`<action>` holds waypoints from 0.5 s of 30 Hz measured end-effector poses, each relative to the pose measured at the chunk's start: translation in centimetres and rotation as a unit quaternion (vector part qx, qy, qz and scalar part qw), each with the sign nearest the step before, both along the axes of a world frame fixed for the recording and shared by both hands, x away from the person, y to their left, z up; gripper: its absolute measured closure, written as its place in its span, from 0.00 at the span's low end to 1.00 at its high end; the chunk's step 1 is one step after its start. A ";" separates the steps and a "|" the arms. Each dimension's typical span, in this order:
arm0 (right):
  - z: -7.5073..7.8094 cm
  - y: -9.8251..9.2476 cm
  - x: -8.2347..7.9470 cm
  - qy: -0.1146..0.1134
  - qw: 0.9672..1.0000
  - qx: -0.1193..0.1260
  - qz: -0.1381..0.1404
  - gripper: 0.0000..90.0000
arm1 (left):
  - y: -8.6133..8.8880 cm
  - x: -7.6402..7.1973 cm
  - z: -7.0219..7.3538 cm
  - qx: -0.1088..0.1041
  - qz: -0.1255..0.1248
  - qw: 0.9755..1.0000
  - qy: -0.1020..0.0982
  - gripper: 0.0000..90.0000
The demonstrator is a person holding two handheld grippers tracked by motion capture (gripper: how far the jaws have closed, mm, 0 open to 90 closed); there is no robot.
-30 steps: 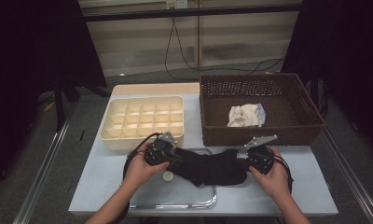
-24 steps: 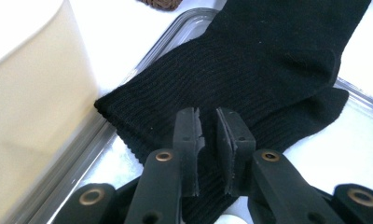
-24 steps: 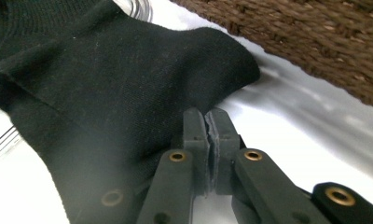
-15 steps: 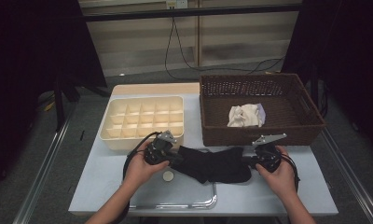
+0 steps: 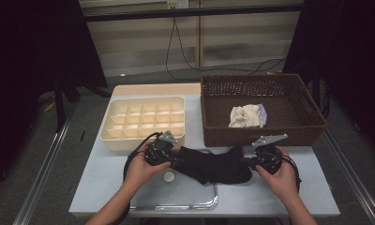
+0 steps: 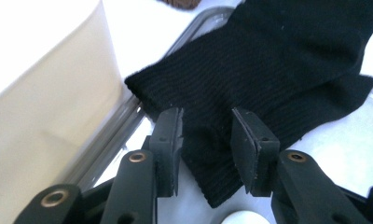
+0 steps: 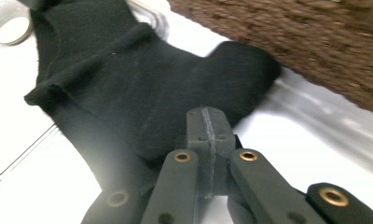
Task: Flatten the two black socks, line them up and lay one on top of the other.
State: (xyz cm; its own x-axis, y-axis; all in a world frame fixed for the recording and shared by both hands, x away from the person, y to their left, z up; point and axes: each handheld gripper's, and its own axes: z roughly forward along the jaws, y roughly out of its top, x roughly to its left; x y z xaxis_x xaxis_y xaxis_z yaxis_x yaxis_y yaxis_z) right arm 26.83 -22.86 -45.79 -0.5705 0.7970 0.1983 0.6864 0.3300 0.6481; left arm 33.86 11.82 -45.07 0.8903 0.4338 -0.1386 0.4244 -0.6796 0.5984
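Observation:
A black sock (image 5: 213, 164) lies across the top edge of a metal tray (image 5: 176, 206) at the table's front. My left gripper (image 5: 174, 159) is at the sock's left end. In the left gripper view (image 6: 205, 112) its jaws have just been opening, and the ribbed cuff (image 6: 208, 154) sits loosely between the pads. My right gripper (image 5: 247, 162) is at the sock's right end. In the right gripper view (image 7: 208, 114) its jaws are pressed together at the edge of the sock (image 7: 128, 84), near the toe.
A cream divided organizer (image 5: 143, 119) stands behind the left hand. A brown wicker basket (image 5: 260, 131) holding a white cloth (image 5: 245, 116) stands behind the right hand. A small white round thing (image 5: 168, 176) lies on the tray.
The sock was stretched taut between the two grippers and now lies slacker and wider on the tray. The right hand has shifted slightly to the right.

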 end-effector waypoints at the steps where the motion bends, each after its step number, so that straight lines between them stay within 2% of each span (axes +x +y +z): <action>1: 0.0 0.2 0.0 0.000 1.000 -0.003 0.003 1.00 | 0.2 0.2 0.1 0.017 -0.018 1.000 -0.005 0.70; 4: -0.1 0.8 -0.1 0.007 1.000 -0.003 0.009 0.99 | 0.1 0.2 -0.1 0.018 -0.012 1.000 0.001 0.72; 5: -0.3 0.9 0.0 0.003 1.000 -0.008 0.008 0.89 | 0.1 0.3 -0.1 0.026 -0.018 1.000 -0.003 0.73; 7: -0.6 1.1 0.1 0.007 1.000 -0.017 0.003 0.85 | 0.1 0.2 -0.2 0.028 -0.019 0.999 -0.001 0.74; 8: -0.8 1.1 0.2 0.006 1.000 -0.011 0.001 0.82 | 0.0 0.2 -0.2 0.028 -0.020 0.999 -0.003 0.74; 9: -1.0 1.2 0.2 0.009 1.000 -0.007 0.000 0.80 | -0.2 0.0 -0.4 0.017 -0.004 1.000 0.000 0.75; 11: -1.1 1.5 0.2 0.009 1.000 -0.009 0.000 0.78 | -0.4 0.0 -0.3 0.024 -0.008 1.000 0.000 0.77; 13: -1.1 1.9 0.2 0.004 1.000 -0.020 0.011 0.85 | -0.4 0.2 -0.2 0.036 -0.024 0.999 -0.001 0.81; 14: -1.1 2.1 0.3 0.000 0.999 -0.031 0.012 0.90 | -0.4 0.1 -0.2 0.037 -0.022 0.999 0.000 0.82; 15: -1.2 2.2 0.3 -0.001 0.999 -0.030 0.017 0.96 | -0.5 0.1 -0.2 0.036 -0.022 0.999 0.000 0.83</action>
